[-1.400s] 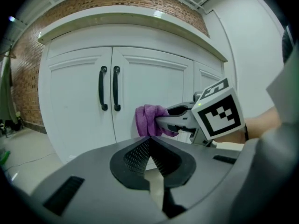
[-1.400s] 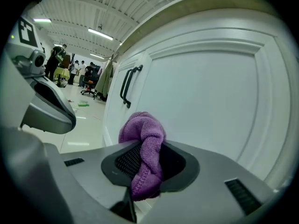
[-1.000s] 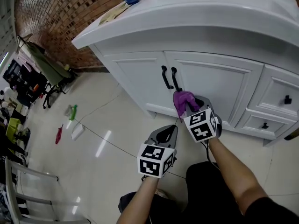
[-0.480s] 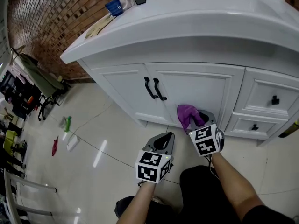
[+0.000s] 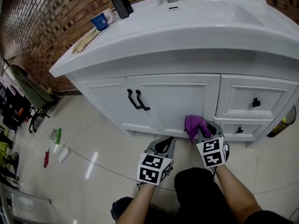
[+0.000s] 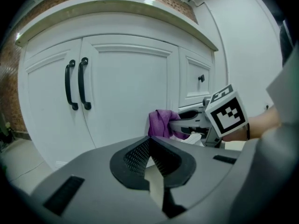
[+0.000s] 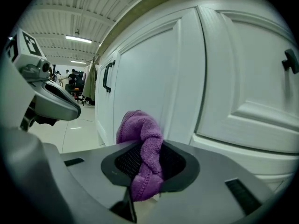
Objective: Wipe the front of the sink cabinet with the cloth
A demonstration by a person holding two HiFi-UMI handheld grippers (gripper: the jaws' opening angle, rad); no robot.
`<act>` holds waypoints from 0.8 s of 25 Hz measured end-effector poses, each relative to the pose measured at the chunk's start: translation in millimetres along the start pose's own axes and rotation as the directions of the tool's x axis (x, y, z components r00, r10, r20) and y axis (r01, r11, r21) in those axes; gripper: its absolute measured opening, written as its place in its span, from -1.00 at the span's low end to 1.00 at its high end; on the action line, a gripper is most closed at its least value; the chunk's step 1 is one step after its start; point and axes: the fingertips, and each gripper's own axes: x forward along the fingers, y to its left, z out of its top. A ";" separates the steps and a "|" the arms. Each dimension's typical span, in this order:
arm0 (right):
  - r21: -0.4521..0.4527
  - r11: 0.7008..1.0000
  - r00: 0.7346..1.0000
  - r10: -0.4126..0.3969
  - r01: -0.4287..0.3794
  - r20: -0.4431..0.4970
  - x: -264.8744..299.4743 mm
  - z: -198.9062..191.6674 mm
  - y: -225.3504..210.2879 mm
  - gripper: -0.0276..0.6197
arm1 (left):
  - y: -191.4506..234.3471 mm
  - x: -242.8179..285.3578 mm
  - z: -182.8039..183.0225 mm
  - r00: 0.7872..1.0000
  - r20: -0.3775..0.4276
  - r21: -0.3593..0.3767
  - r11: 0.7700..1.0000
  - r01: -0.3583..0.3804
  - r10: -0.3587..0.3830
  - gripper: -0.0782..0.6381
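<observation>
Your cloth is purple. The cabinet is plain white, with black handles and black knobs. Your left gripper and right gripper are grey with black jaw pads, and each cube carries black-and-white square markers. The wall is red-brown brick with pale joints. The floor is glossy cream tile. The counter is white, and the cup on it is blue.

A red brick wall meets a glossy pale tiled floor at its foot, dark cluttered furniture standing near its base.
</observation>
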 end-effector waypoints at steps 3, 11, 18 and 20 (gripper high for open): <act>0.007 1.000 1.000 -0.021 0.021 -0.008 -10.9 -5.7 -9.6 -0.61 | -6.5 6.4 1.8 1.000 0.005 0.005 1.000 0.017 -0.018 -0.77; 0.029 0.991 0.988 -0.124 0.127 -0.095 -23.7 -48.1 -35.8 -0.61 | -8.5 12.7 -9.9 0.999 -0.010 -0.005 0.999 0.033 -0.033 -0.77; 0.086 0.991 0.987 -0.089 0.101 -0.131 0.6 -62.5 -12.3 -0.61 | 2.6 9.5 -24.8 0.999 -0.026 -0.019 1.000 0.019 -0.019 -0.77; 0.098 0.992 0.988 -0.068 0.083 -0.139 10.5 -60.9 -1.2 -0.61 | 6.8 6.5 -28.5 0.999 -0.030 -0.025 1.000 0.012 -0.013 -0.77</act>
